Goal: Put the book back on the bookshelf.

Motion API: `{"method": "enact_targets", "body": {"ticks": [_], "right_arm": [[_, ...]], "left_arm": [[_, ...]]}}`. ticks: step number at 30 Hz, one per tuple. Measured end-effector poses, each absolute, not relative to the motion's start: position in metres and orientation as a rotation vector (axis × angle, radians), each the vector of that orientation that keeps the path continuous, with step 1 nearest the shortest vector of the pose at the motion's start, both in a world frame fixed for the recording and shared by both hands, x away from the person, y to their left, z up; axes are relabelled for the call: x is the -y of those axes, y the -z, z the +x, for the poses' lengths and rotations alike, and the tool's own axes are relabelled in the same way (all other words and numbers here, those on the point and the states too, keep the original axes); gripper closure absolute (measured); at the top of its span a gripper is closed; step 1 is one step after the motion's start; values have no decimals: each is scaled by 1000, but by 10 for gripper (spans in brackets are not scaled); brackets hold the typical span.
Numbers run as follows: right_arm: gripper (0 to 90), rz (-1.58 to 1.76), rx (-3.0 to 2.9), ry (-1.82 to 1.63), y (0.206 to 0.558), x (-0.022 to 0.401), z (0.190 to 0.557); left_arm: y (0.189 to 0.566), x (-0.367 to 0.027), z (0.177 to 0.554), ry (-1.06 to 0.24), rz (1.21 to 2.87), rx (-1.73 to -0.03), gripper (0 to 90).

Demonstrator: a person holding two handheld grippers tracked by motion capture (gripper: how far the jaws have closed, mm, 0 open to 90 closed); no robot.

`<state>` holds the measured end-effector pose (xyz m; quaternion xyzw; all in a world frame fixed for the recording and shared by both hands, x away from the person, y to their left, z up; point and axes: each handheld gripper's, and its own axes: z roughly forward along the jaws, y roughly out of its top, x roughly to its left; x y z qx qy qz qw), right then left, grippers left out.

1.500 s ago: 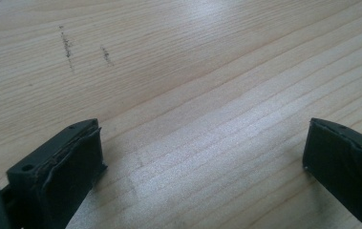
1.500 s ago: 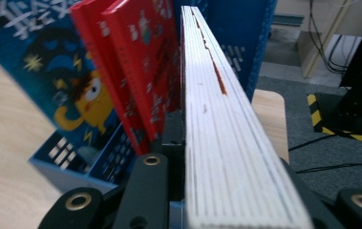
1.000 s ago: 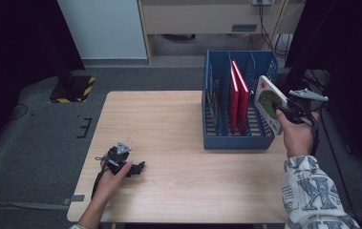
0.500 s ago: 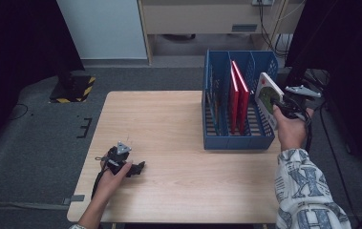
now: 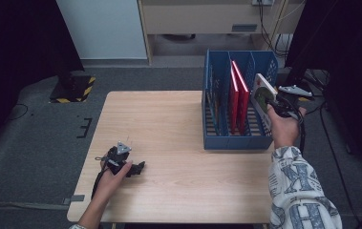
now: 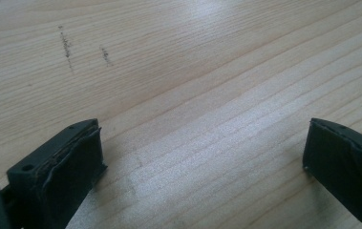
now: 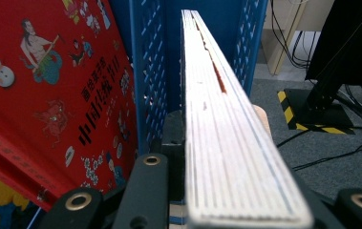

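My right gripper (image 5: 271, 102) is shut on a thin white-edged book (image 5: 262, 94), held tilted over the right end of the blue rack (image 5: 236, 142). In the right gripper view the book's page edge (image 7: 221, 119) runs up the middle with the black jaws of my right gripper (image 7: 207, 162) pressed on both sides. Two red books (image 5: 238, 95) stand in the rack's middle slot; one red cover (image 7: 49, 95) is close on the left. My left gripper (image 5: 130, 168) rests on the wooden table (image 5: 169, 124) near its front left. Its jaws stand wide apart, and my left gripper (image 6: 202, 162) is open with bare wood between them.
A blue perforated divider (image 7: 150, 71) stands between the red book and the held book. Another book stands in the rack's left slot (image 5: 213, 98). A black stand with yellow-striped base (image 7: 322, 112) and cables sit on the floor beyond the table's right side.
My right hand has carried the book a little left and down, closer over the rack's right slot, and the book now stands steeper. The left gripper has stayed put.
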<state>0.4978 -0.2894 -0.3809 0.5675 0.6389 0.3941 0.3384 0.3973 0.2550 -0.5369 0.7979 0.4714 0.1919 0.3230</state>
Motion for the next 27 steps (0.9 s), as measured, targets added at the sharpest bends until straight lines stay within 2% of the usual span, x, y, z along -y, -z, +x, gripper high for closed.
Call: {"method": "enact_targets", "body": {"ticks": [27], "right_arm": [[755, 1518, -1651, -1014, 398, 286, 510]], "left_arm": [[537, -255, 397, -503, 2095, -1235, 0]]}}
